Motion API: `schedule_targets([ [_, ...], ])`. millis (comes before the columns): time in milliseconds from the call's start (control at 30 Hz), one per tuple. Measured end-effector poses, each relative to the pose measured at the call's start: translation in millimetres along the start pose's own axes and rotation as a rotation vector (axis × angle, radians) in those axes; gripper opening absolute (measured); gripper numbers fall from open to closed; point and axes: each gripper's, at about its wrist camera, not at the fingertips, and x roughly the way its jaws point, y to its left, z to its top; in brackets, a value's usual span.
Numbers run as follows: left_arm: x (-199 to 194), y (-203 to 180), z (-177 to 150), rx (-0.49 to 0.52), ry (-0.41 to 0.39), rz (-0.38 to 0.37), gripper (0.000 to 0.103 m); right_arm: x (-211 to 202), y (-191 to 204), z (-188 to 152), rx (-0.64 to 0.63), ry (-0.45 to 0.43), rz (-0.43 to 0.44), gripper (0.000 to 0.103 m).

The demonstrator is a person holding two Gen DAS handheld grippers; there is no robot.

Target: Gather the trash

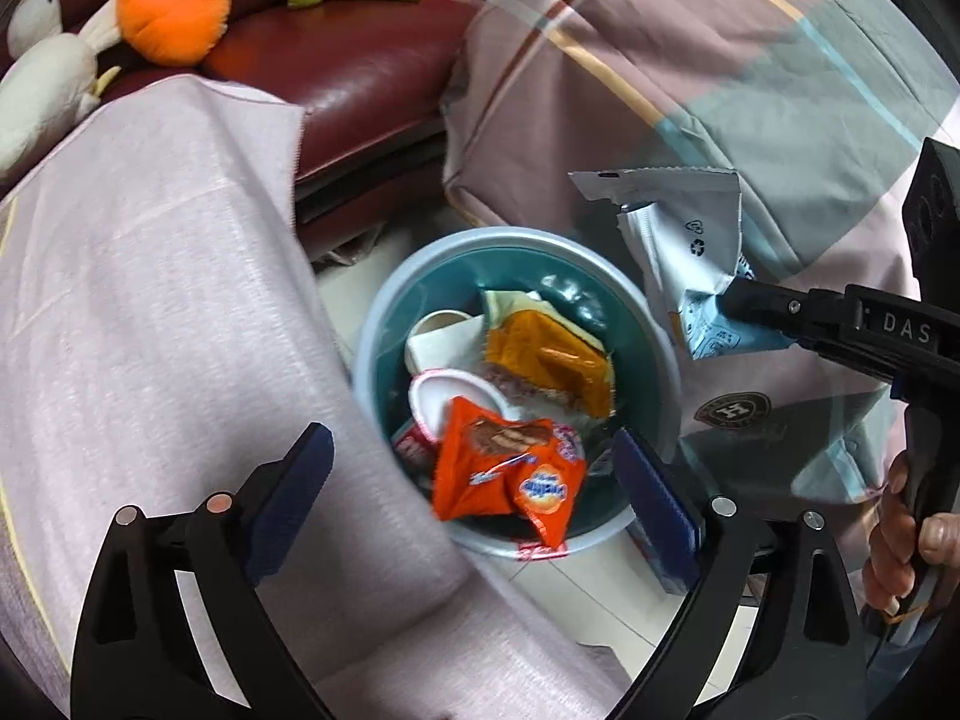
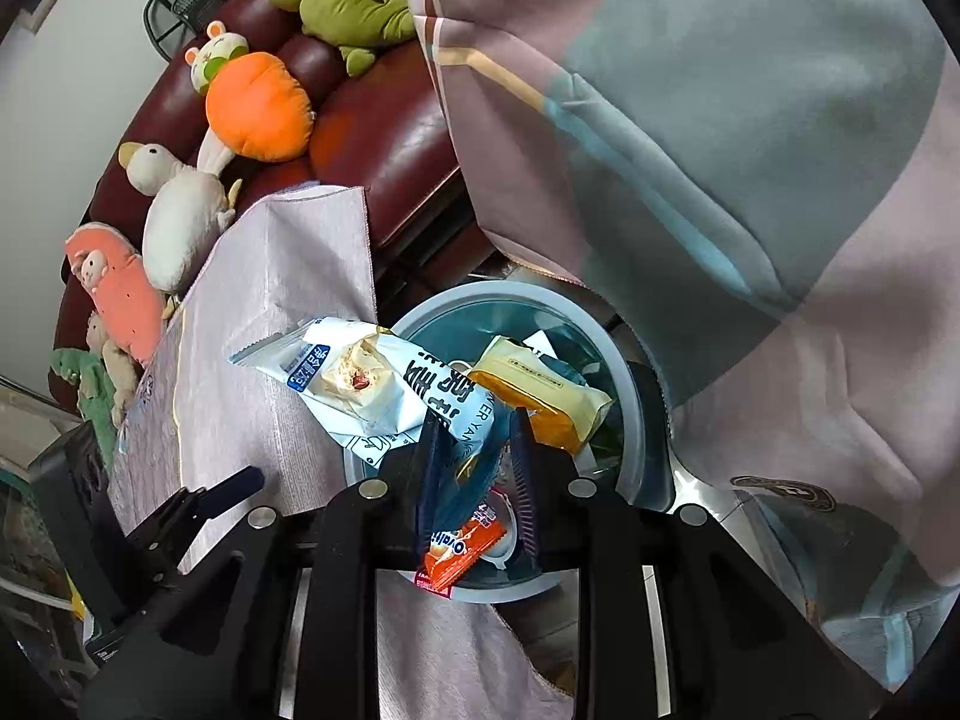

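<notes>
A round teal trash bin stands on the floor, with an orange wrapper, a yellow pack and white cups in it. My left gripper is open and empty above the bin's near rim. My right gripper is shut on a white and blue snack wrapper, held above the bin's right rim. In the right wrist view the gripper pinches that wrapper over the bin.
A table with a pale pink cloth lies left of the bin. A dark red sofa with plush toys stands behind. A striped blanket hangs at the right. A hand holds the right gripper's handle.
</notes>
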Motion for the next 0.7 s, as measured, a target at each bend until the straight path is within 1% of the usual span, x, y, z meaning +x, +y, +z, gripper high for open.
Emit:
schedule_targets([
  [67, -4.0, 4.9, -2.2, -0.007, -0.007, 0.012, 0.099, 2.0, 2.8, 1.3, -0.003, 0.002, -0.003, 0.023],
  [267, -15.8, 18.4, -9.6, -0.025, -0.025, 0.031, 0.099, 10.2, 14.7, 2.5, -0.03, 0.021, -0.018, 0.025],
  [367, -19.2, 23.1, -12.5, -0.033, -0.03, 0.036, 0.099, 15.4, 19.4, 3.1, -0.039, 0.032, -0.032, 0.029],
  [433, -20.8, 25.4, -14.2, -0.04, -0.033, 0.035, 0.099, 17.9, 22.7, 3.1, -0.045, 0.035, -0.038, 0.041],
  [467, -21.5, 26.6, -14.9, -0.043, -0.033, 0.034, 0.099, 18.4, 24.5, 3.1, -0.049, 0.033, -0.043, 0.055],
  [500, -22.3, 28.3, -15.6, -0.047, -0.034, 0.036, 0.099, 19.3, 27.1, 2.8, -0.057, 0.03, -0.053, 0.063],
  [567, -23.5, 31.1, -16.6, -0.054, -0.037, 0.036, 0.099, 21.5, 30.1, 2.2, -0.062, 0.037, -0.056, 0.066],
  [600, -24.3, 32.9, -17.5, -0.059, -0.038, 0.035, 0.099, 23.3, 31.3, 2.2, -0.064, 0.044, -0.056, 0.071],
  [667, -25.9, 36.7, -19.7, -0.065, -0.038, 0.034, 0.099, 25.4, 33.8, 0.6, -0.069, 0.053, -0.068, 0.074],
  [700, -26.7, 38.0, -20.0, -0.068, -0.039, 0.034, 0.099, 25.5, 35.0, -0.1, -0.074, 0.055, -0.074, 0.078],
])
